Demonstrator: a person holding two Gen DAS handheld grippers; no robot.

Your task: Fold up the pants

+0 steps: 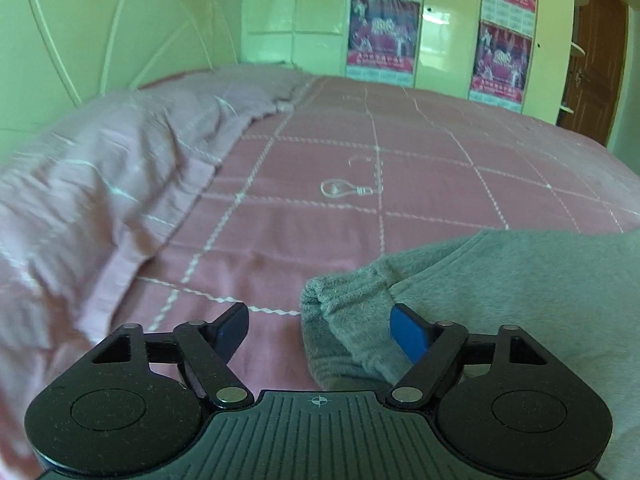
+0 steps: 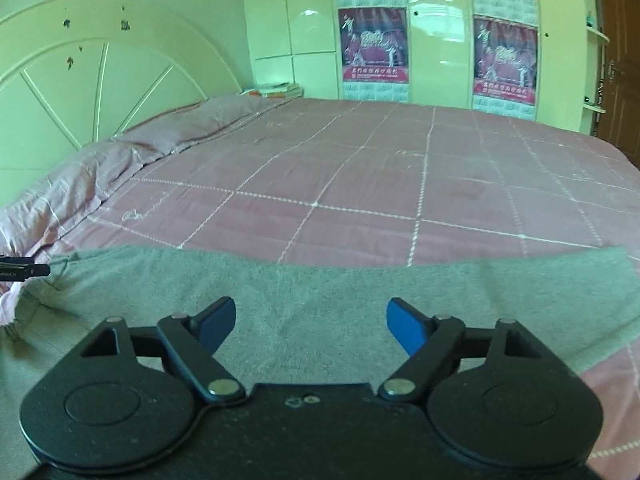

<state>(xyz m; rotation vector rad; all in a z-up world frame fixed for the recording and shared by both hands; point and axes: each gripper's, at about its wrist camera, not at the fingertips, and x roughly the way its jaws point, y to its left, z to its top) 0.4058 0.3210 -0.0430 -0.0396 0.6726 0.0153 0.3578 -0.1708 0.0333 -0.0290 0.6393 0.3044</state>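
Grey fleece pants lie spread flat across the bed's near edge, cuff end bunched.

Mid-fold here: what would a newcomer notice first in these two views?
The grey pants spread across the near side of the pink checked bedspread. Both grippers hang open over them: the left gripper at the bunched end, the right gripper over flat cloth. Red posters cover the wardrobe behind.

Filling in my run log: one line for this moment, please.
stage: pre-grasp | left gripper: open at pants cuff | right gripper: open over pants | bed: pants flat
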